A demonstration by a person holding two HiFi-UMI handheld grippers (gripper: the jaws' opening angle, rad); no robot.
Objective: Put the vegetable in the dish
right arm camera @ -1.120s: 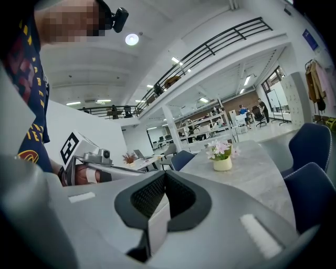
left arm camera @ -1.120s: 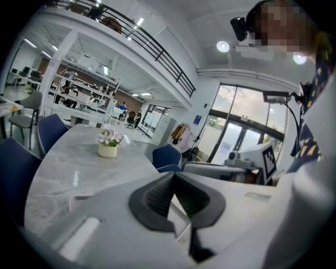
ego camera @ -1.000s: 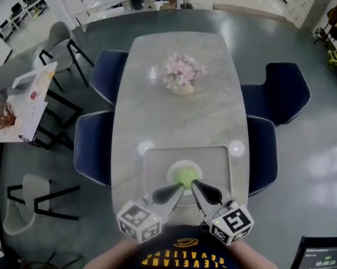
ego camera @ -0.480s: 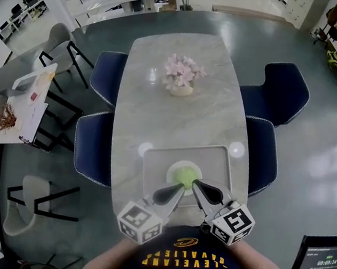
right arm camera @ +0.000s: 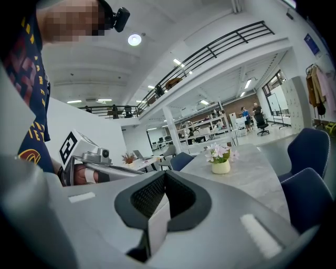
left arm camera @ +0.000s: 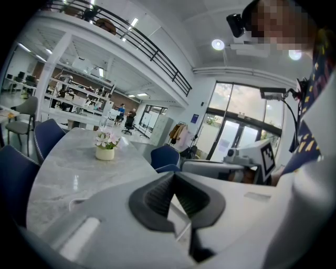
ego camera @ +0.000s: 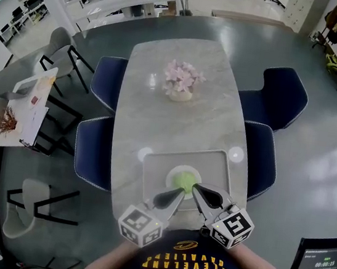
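Hardly anything had shifted since the earlier frames: both grippers stayed low at the near edge of the single grey tray (ego camera: 157,163). The left gripper (ego camera: 176,193) and the right gripper (ego camera: 198,191) each had jaws closed tip to tip, holding nothing. One green vegetable (ego camera: 184,179) lay in the one white dish (ego camera: 170,178), which sat on the tray just beyond the two grippers. One pot of pink flowers (ego camera: 181,80) stood farther along the table (ego camera: 170,122), flanked by four blue chairs (ego camera: 108,77).
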